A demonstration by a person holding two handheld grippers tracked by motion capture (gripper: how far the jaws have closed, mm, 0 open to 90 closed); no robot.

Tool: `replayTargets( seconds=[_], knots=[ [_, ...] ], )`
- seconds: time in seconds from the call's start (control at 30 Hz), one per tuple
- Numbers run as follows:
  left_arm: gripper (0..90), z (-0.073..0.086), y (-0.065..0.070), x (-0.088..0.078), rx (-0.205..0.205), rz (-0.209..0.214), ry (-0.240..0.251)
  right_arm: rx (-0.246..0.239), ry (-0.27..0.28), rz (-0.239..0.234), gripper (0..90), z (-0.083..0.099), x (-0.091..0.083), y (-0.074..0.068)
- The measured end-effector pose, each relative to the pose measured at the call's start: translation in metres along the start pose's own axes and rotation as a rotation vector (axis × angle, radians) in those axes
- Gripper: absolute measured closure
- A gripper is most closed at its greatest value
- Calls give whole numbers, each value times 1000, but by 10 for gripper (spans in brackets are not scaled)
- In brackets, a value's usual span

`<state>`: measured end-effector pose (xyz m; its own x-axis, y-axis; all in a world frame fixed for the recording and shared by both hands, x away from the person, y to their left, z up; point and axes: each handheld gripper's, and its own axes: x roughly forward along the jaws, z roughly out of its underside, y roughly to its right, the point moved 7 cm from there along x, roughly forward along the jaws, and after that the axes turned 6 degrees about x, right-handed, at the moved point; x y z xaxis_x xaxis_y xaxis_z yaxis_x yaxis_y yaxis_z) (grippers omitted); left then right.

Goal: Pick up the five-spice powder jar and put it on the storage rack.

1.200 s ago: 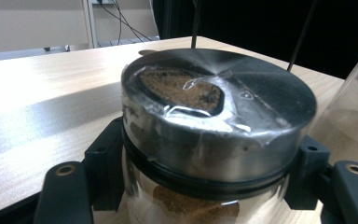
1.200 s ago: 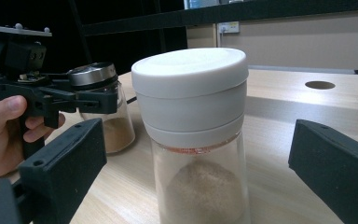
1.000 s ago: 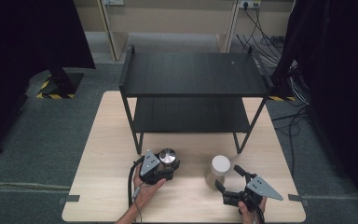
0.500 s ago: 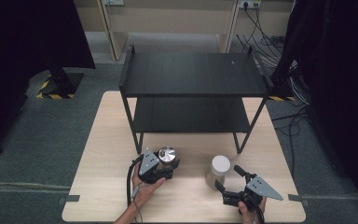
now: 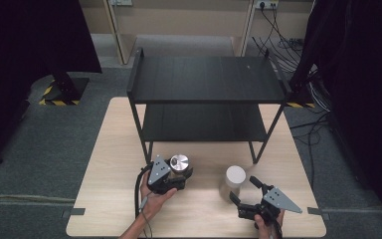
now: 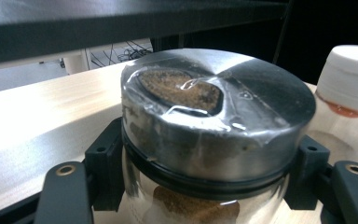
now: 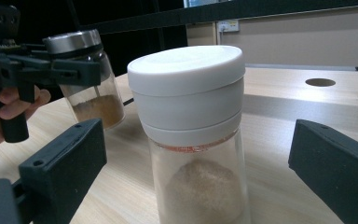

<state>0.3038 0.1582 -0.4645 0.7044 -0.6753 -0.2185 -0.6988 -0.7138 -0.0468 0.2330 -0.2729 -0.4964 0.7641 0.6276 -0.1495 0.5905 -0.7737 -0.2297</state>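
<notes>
- the light wooden table (image 5: 104, 199) carries a black two-tier shelf rack (image 5: 206, 79) at its far side; both jars stand in front of it, on my side.
- my left gripper (image 5: 175, 175) is clamped on the steel-lidded jar (image 5: 180, 163) of brown powder; in the left gripper view the pads press just under the lid (image 6: 214, 126).
- compared with a second ago, this jar sits slightly higher and nearer the rack in the high view: i judge it lifted off the table, heading for a shelf.
- the white-capped jar (image 5: 235, 180) stands on the table, right of the first.
- my right gripper (image 5: 243, 191) waits with jaws wide, one on each side of the white-capped jar (image 7: 191, 135), not touching it.
</notes>
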Motion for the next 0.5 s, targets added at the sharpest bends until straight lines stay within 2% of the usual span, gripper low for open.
replayTargets(
  seconds=[0.33, 0.47, 0.5],
  knots=[
    [304, -15, -2, -5, -10, 26, 6, 0, -4, -2, 44, 0, 1, 0],
    [305, -32, -7, -9, -24, 45, 8, 0, -5, -4, 44, 0, 1, 0],
    [304, -32, -7, -9, -24, 45, 8, 0, -5, -4, 44, 0, 1, 0]
  ],
)
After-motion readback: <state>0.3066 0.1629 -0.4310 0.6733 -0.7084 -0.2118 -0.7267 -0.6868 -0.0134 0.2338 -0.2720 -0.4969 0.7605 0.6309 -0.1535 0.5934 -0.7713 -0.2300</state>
